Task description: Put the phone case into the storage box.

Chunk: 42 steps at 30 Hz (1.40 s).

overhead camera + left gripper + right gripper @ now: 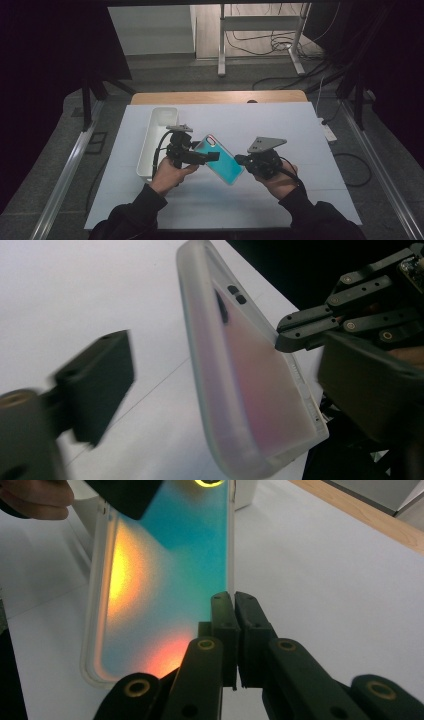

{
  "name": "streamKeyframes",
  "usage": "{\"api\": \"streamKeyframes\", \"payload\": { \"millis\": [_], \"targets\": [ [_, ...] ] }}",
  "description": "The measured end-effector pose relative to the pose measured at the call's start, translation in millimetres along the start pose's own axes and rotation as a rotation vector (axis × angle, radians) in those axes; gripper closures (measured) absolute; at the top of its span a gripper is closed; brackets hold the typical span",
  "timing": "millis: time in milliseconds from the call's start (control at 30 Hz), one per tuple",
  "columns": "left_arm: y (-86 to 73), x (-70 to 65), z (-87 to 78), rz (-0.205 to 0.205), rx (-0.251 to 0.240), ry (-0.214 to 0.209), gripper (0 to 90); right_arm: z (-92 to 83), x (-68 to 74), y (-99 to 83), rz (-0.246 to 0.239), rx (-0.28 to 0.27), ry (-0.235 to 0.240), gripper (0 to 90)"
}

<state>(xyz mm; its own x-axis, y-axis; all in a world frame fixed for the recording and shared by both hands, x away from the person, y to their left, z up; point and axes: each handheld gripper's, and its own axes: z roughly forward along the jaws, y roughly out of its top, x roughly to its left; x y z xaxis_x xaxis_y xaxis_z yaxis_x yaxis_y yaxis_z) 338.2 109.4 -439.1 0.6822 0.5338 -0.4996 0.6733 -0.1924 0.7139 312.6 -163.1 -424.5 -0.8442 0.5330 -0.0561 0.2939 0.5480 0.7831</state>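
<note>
Presently I log: white table (310, 130), phone case (220, 159) held above it between my hands, long axis slanting from upper left to lower right; right gripper (240, 160) clamped on its edge; left gripper (214, 156) nearer the top end, jaws spread, straddling it unpressed.

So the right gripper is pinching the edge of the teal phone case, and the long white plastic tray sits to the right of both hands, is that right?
Not quite: the long white plastic tray sits left of both hands, beside the left gripper, as the high view shows. The right gripper does pinch the edge of the teal phone case.
</note>
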Motion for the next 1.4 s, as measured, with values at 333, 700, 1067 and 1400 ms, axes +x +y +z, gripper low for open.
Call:
{"api": "streamKeyframes", "payload": {
  "millis": [333, 700, 1067, 1400],
  "targets": [
    [-0.5, 2.6, -0.9, -0.059, 0.027, -0.115, 58.1, -0.5, -0.3, 0.0, -0.004, -0.01, -0.016, 87.8],
    [-3.0, 10.2, -2.8, -0.14, 0.002, -0.198, 85.9, 3.4, 5.0, 0.4, -0.041, 0.002, -0.027, 86.5],
    [0.5, 6.5, -8.8, -0.054, 0.026, -0.163, 85.9, -1.9, -6.6, 2.9, 0.072, -0.024, 0.039, 53.5],
    [1.9, 5.3, -12.2, 0.006, 0.051, -0.151, 85.7, 3.2, -19.4, 3.5, 0.123, -0.013, 0.15, 2.1]
  ]
}}
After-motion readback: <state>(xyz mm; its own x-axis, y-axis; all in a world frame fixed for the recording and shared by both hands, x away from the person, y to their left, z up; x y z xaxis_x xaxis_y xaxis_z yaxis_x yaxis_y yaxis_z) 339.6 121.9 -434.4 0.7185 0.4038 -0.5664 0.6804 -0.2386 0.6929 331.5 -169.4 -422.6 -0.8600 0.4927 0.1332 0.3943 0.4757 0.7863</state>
